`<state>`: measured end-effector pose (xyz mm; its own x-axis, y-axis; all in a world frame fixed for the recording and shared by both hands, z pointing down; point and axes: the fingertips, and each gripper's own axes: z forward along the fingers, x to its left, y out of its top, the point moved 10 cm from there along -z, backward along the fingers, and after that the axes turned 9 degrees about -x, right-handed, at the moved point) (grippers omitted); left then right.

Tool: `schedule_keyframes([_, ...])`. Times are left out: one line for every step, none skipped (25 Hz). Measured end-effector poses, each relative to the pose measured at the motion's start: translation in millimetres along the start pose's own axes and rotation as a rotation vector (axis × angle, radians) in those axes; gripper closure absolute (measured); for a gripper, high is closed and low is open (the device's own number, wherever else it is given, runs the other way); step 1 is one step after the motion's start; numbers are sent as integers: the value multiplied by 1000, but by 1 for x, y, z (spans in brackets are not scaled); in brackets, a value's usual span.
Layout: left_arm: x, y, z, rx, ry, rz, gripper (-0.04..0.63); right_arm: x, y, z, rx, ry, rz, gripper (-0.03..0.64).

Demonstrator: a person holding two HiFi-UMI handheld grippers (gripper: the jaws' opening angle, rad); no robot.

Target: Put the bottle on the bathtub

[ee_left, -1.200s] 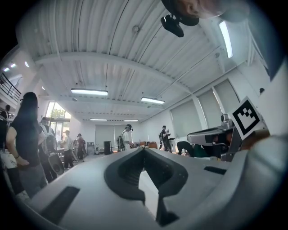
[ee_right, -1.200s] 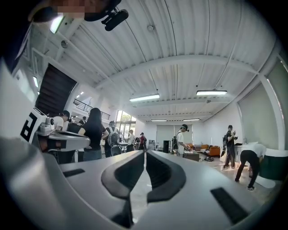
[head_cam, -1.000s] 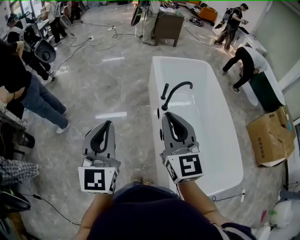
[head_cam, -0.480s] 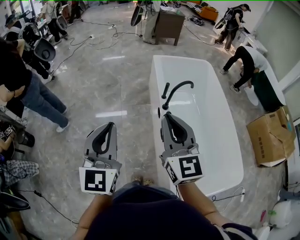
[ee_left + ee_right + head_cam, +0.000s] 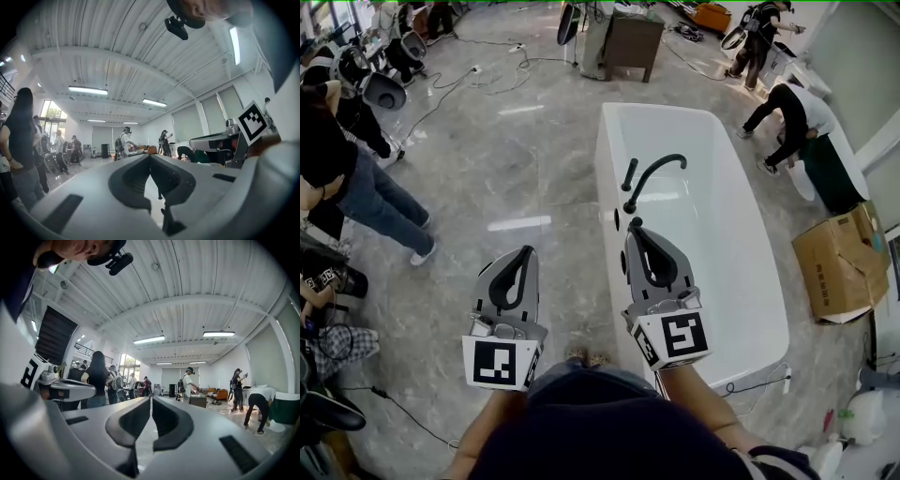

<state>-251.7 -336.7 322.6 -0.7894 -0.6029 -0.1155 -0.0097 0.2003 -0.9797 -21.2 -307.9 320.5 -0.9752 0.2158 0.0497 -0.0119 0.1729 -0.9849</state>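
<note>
No bottle shows in any view. The white bathtub [image 5: 611, 150] stands on the floor ahead and to the right, with a black curved faucet [image 5: 652, 174] on its left rim. My right gripper [image 5: 635, 228] hangs over the tub's near left rim, just short of the faucet, jaws shut and empty. Over the marble floor left of the tub, my left gripper [image 5: 523, 251] is also shut and holds nothing. In the left gripper view the left gripper [image 5: 150, 155] points level across the room. The right gripper [image 5: 151, 398] does the same in its own view.
A person in jeans [image 5: 366, 187] stands at the left. Another person [image 5: 787, 112] bends over beyond the tub's far right corner. A cardboard box [image 5: 839, 262] lies right of the tub. A brown cabinet [image 5: 633, 42] and cables [image 5: 459, 80] lie further back.
Both grippers stay shut and almost still. The head view has shifted slightly, and people in the background have moved a little.
</note>
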Motion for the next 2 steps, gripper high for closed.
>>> schedule_keyframes([0,-2,0,0,-3,-2,572,0,-2,0,0,-1,-2,580])
schedule_keyframes([0,-4,1,-1,-6,-4,572,0,-3,0,0,-1,-4,580])
